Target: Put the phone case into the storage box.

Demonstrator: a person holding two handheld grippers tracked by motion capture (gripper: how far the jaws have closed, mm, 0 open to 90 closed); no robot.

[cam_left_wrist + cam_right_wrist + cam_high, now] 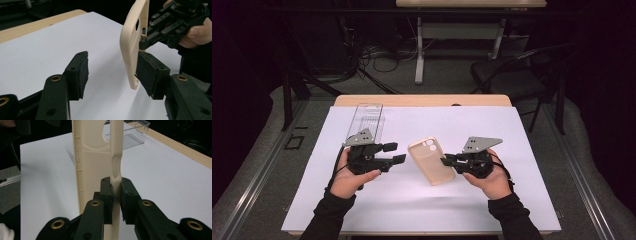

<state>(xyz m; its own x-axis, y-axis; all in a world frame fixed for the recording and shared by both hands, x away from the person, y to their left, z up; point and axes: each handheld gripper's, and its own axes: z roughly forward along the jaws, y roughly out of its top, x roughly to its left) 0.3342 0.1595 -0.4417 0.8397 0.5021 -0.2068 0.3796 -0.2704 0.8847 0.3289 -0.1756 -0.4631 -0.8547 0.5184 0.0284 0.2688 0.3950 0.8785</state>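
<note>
Right, containers first: clear plastic tray (366,120) sits at the far left of the white sheet (512,150) on the counter (422,100), nothing visible inside it; it also shows at the top of the right gripper view (130,135).

Beige phone case (431,161) is held up off the sheet, between the two grippers, near the middle of the counter. Camera cutout end points away from the person in the high view. Case itself is hollow, nothing in it.

Right gripper (446,161): jaws clenched on one side rim of the case; in the right gripper view both pads press the thin edge (115,187) from either side. Right hand (489,180) wraps the body from below, forearm in a dark sleeve coming in from the bottom edge, gripper pointing left toward the case.

Left gripper (394,152): jaws released, standing apart. In the left gripper view (112,72) one pad sits right at the case's lower edge, touching or nearly so, can't tell which; the other pad is well clear of it. Left hand (354,177) holds the body from underneath, gripper pointing right toward the case, grey plate on top.
</note>
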